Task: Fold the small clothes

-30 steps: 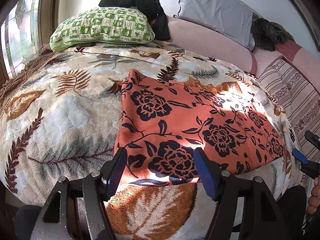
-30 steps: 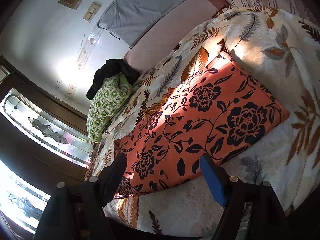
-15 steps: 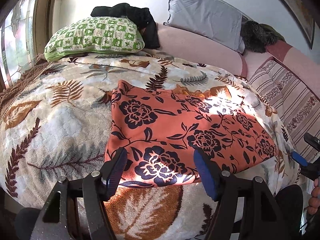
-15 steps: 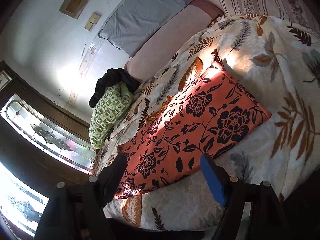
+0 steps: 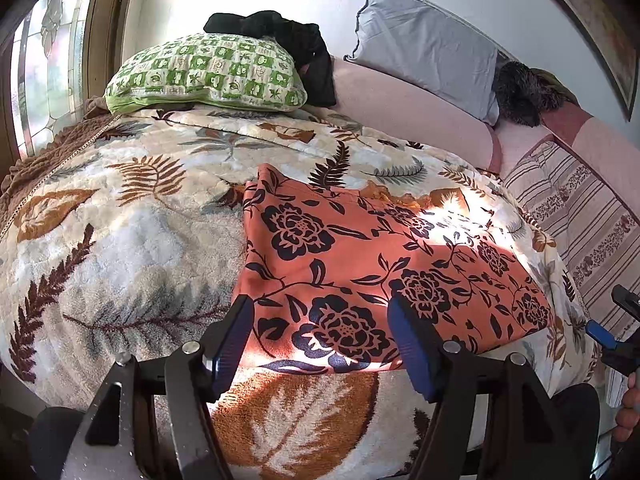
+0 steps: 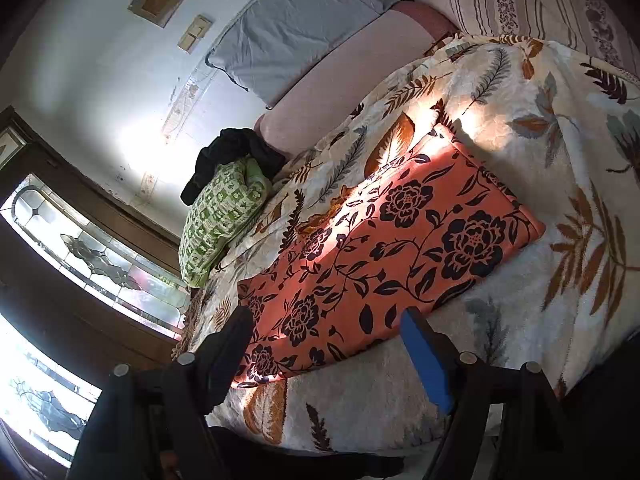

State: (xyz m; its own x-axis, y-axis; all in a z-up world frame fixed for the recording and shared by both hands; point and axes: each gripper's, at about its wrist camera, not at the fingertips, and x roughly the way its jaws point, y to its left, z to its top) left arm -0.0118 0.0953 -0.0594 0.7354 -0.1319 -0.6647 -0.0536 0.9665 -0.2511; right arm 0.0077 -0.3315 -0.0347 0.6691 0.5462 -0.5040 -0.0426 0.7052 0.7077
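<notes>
An orange cloth with black flowers point(image 5: 372, 268) lies folded flat in a rectangle on the leaf-patterned blanket point(image 5: 132, 240). It also shows in the right wrist view point(image 6: 384, 264). My left gripper point(image 5: 320, 340) is open and empty, held back from the cloth's near edge. My right gripper point(image 6: 326, 344) is open and empty, also off the cloth at its near side. The right gripper shows at the far right edge of the left wrist view point(image 5: 616, 332).
A green checked pillow point(image 5: 204, 74) with a black garment point(image 5: 288, 40) on it lies at the bed's head. A grey pillow point(image 5: 428, 48), a pink bolster point(image 5: 404, 116) and a striped cover point(image 5: 580, 224) lie behind and right. A window point(image 6: 80, 264) is at the left.
Both grippers have drawn back from the cloth, which now looks smaller and farther. The cloth itself has not moved. Both stay open.
</notes>
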